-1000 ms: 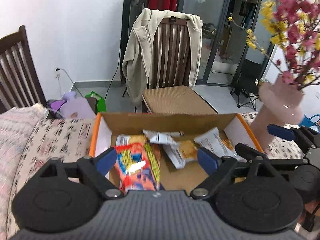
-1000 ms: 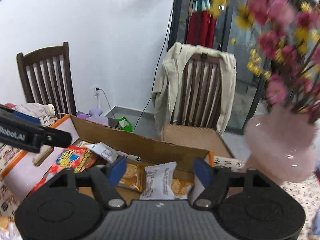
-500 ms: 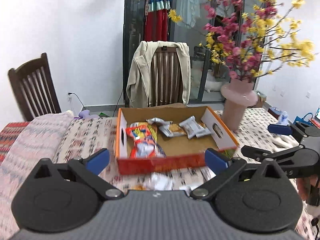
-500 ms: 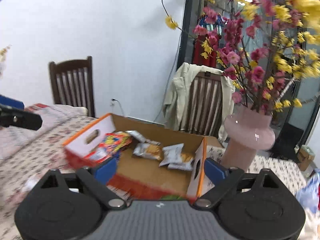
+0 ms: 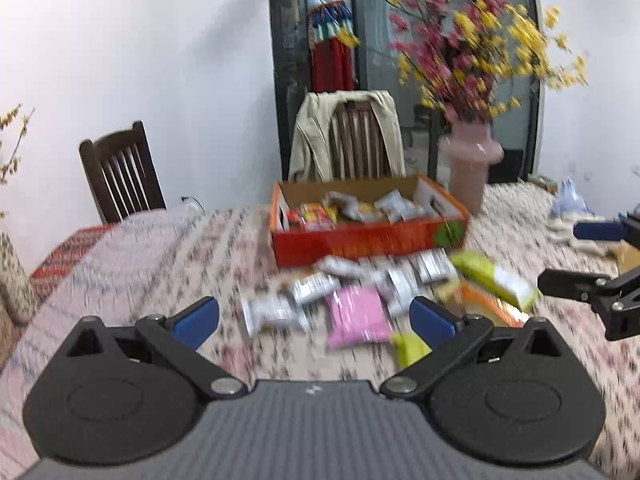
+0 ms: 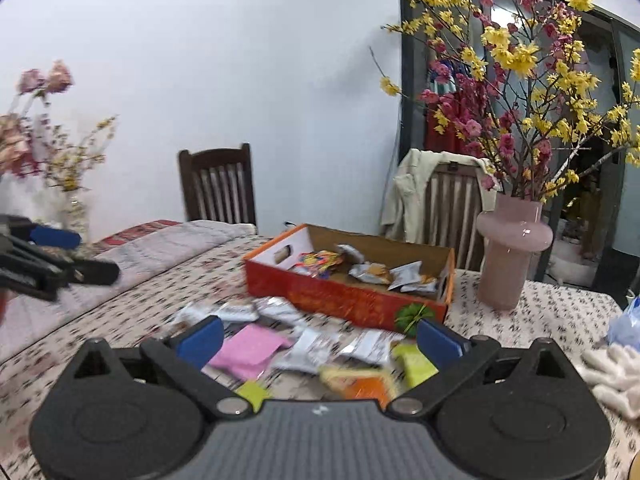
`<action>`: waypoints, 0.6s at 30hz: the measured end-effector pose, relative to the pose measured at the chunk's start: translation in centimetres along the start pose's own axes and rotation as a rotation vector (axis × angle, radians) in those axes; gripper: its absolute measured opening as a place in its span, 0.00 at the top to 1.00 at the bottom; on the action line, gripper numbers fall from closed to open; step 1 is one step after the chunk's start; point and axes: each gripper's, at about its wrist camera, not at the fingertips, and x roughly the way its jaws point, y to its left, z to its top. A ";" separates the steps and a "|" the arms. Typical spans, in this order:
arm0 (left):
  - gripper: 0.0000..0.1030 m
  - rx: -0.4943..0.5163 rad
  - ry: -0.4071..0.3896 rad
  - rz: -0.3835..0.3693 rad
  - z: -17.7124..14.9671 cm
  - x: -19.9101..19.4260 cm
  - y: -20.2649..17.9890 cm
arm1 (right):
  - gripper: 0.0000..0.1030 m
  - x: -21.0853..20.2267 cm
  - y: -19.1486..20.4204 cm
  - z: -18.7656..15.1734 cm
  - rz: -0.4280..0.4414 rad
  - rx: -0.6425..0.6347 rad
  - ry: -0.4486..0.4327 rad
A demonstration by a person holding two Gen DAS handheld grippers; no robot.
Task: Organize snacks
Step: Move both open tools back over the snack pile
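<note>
An orange cardboard box (image 5: 368, 240) (image 6: 344, 300) stands mid-table with a red-yellow packet and several silver snack packets inside. In front of it lies a loose pile: a pink packet (image 5: 356, 316) (image 6: 250, 346), silver packets (image 5: 272, 312), a green packet (image 5: 492, 276) and an orange one (image 6: 366, 386). My left gripper (image 5: 314, 316) hangs open and empty over the near side of the pile. My right gripper (image 6: 320, 338) is to its right, its jaws still opening with nothing held between them. Each gripper shows at the edge of the other's view.
A pink vase (image 5: 468, 176) (image 6: 512, 256) of flowering branches stands right of the box. White gloves (image 6: 612, 372) and a blue bag (image 6: 626, 328) lie at the far right. Two wooden chairs stand behind the table, one draped with a beige jacket (image 5: 316, 136). A small vase (image 5: 12, 276) stands at the left edge.
Both grippers have pulled back from over the box toward the near side of the table, and their jaws have widened. The loose pile in front of the box has come into view.
</note>
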 end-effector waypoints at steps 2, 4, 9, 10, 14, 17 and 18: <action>0.00 -0.004 0.017 -0.014 -1.9 -0.4 -0.7 | 0.00 -1.2 0.6 -1.7 0.021 -0.029 -0.004; 0.00 -0.004 0.057 -0.053 -3.6 -0.3 -1.4 | 0.00 -2.1 1.1 -3.3 0.034 -0.061 0.006; 0.00 -0.060 0.100 -0.084 -6.0 -0.6 -1.9 | 0.00 -4.0 1.3 -6.8 0.036 -0.034 0.049; 0.00 -0.062 0.095 -0.083 -6.3 -0.8 -1.9 | 0.00 -4.2 1.3 -7.3 0.033 -0.027 0.053; 0.00 -0.071 0.094 -0.074 -6.5 -0.6 -1.6 | 0.00 -5.0 0.8 -8.8 0.031 0.017 0.052; 0.00 -0.085 0.103 -0.060 -6.3 0.2 -1.1 | 0.00 -4.7 0.2 -8.8 0.022 0.029 0.063; 0.00 -0.092 0.107 -0.059 -6.2 0.5 -0.9 | 0.00 -4.5 0.0 -8.8 0.011 0.030 0.064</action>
